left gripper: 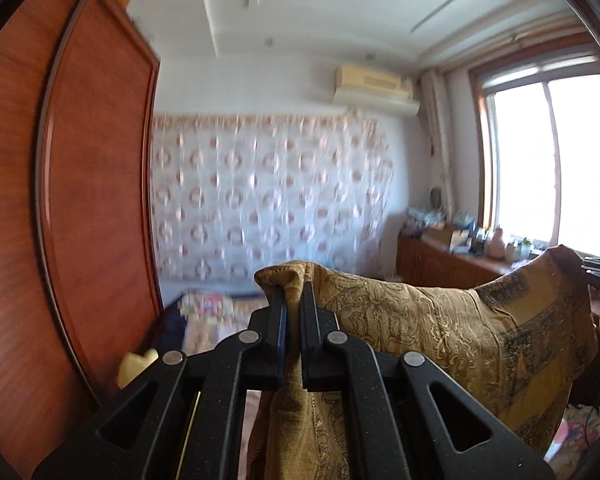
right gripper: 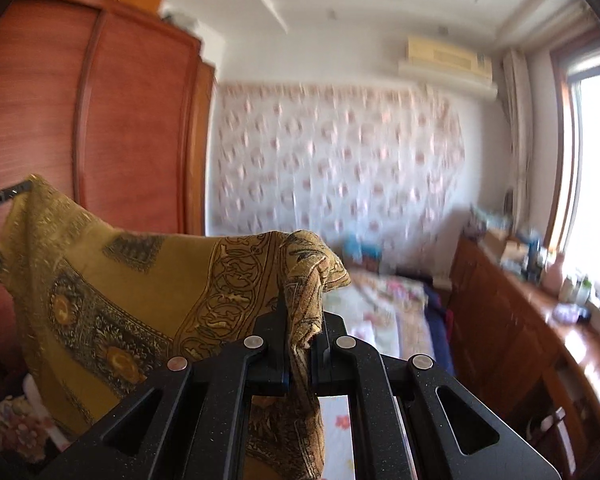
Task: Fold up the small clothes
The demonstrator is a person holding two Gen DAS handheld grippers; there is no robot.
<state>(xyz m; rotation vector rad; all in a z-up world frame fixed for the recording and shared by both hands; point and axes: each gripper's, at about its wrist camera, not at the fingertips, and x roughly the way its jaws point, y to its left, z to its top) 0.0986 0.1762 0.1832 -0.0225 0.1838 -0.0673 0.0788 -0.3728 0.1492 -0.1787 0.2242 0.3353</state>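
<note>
Left wrist view: left gripper (left gripper: 293,292) at lower centre, clamped on a bunched corner of the mustard patterned cloth (left gripper: 440,328); cloth stretched toward right edge of frame, held up in the air. Wooden wardrobe (left gripper: 72,184) filling left side, window (left gripper: 548,160) upper right, blurred. Right wrist view: right gripper (right gripper: 302,312) at lower centre, pinching another cloth (right gripper: 112,284) corner; fabric spread toward left edge, where left gripper (right gripper: 4,196) tip grips far corner. Bed (right gripper: 380,304) beyond, centre right.
</note>
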